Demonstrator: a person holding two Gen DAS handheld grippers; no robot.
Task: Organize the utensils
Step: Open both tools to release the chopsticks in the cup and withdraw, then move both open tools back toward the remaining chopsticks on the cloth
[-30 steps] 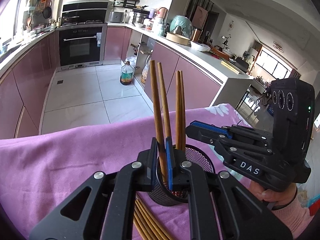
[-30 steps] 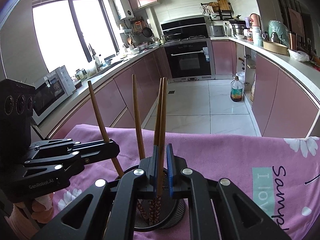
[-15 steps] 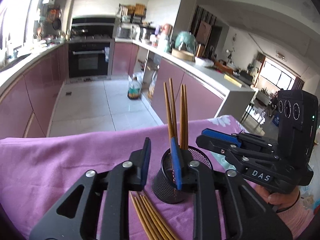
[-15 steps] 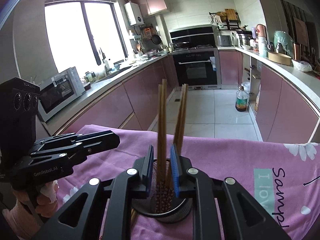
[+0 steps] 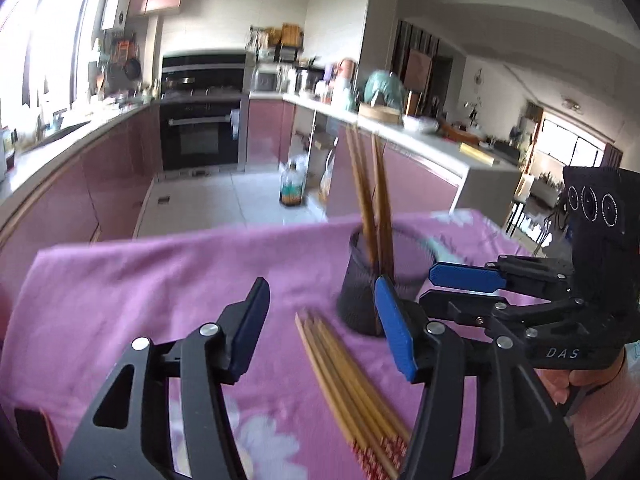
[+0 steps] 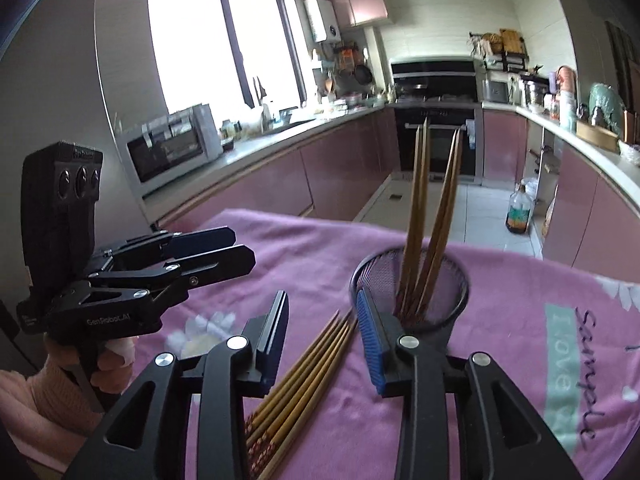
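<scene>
A black mesh cup [image 5: 360, 284] [image 6: 452, 284] stands on the purple cloth and holds several wooden chopsticks [image 5: 370, 196] [image 6: 430, 216] upright. Several more chopsticks [image 5: 352, 392] [image 6: 304, 376] lie in a bundle on the cloth in front of the cup. My left gripper [image 5: 320, 328] is open and empty, above the lying bundle. My right gripper [image 6: 324, 332] is open and empty, over the bundle's tips beside the cup. Each gripper shows in the other's view, the right one [image 5: 464, 286] and the left one [image 6: 240, 248].
The purple cloth [image 5: 140, 292] [image 6: 520, 300] covers the table, with printed text at the right. Beyond the far edge are the kitchen floor, pink cabinets [image 6: 280, 188], an oven [image 5: 200, 140] and an oil bottle [image 5: 292, 188] on the floor.
Both grippers opened and let go of chopsticks that now stand in the cup. Both pulled back and down toward the lying bundle.
</scene>
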